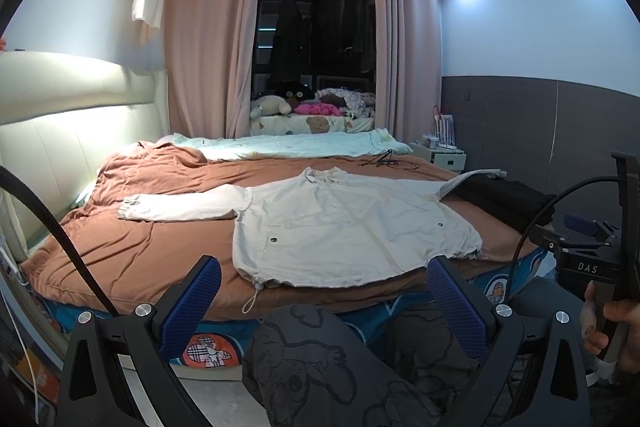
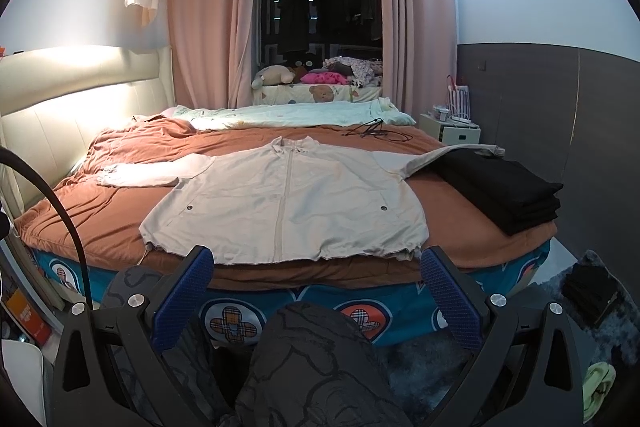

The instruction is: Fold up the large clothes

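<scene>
Left hand-held gripper (image 1: 322, 301) with blue textured pads spread wide, holding nothing, touching nothing, raised level in front of the bed's near edge. Right hand-held gripper (image 2: 318, 291) likewise spread wide and empty, poised level before the same edge. In the left wrist view, at far right, one bare hand (image 1: 614, 331) wrapped around the black handle of the other gripper unit. Below both grippers, knees in grey cartoon-print trousers (image 2: 304, 359).

One cream zip-front fabric jacket (image 2: 288, 203) spread flat, front up, on the rust-brown bedspread (image 2: 100, 223), hem towards the near edge, collar towards the far side. Two sleeves stretched outwards: one lying on the bedspread towards the padded cream headboard (image 2: 60, 131), the other draped over the edge of one stack of folded black garments (image 2: 504, 187) on the bed's right side. Two dark snap buttons visible on the jacket's lower front. One pale mint quilt (image 2: 296, 117) along the bed's far side, one black cable (image 2: 372, 131) coiled just in front of it. Pink curtains (image 2: 204, 27) framing a dark window beyond.
</scene>
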Motion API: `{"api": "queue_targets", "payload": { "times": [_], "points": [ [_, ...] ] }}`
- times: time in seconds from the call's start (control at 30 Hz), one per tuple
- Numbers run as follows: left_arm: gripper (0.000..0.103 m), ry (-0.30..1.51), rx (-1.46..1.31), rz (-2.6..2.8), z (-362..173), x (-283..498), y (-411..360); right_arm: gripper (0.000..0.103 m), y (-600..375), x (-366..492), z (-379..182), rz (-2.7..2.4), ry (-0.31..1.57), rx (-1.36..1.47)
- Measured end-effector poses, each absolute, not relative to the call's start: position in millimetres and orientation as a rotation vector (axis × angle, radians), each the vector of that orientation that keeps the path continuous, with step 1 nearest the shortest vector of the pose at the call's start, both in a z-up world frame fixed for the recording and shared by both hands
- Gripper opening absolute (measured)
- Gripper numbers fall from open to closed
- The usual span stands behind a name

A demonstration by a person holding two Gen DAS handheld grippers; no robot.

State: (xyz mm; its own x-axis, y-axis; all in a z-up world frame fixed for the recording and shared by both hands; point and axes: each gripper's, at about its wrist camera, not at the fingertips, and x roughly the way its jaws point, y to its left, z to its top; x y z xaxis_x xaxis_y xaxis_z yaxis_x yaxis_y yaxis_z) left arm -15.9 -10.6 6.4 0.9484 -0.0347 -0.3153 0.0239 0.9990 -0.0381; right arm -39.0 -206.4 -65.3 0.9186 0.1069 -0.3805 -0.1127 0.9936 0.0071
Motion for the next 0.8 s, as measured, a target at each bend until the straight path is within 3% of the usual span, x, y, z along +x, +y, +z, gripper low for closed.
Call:
{"api": "queue_targets", "payload": {
  "times": [0.8],
  "points": [
    [0.103, 0.310, -0.022, -0.031, 9.0, -19.1, -9.0, 0.103, -215.3, -47.2, -66.1, 0.105, 0.372, -0.001]
  ]
}}
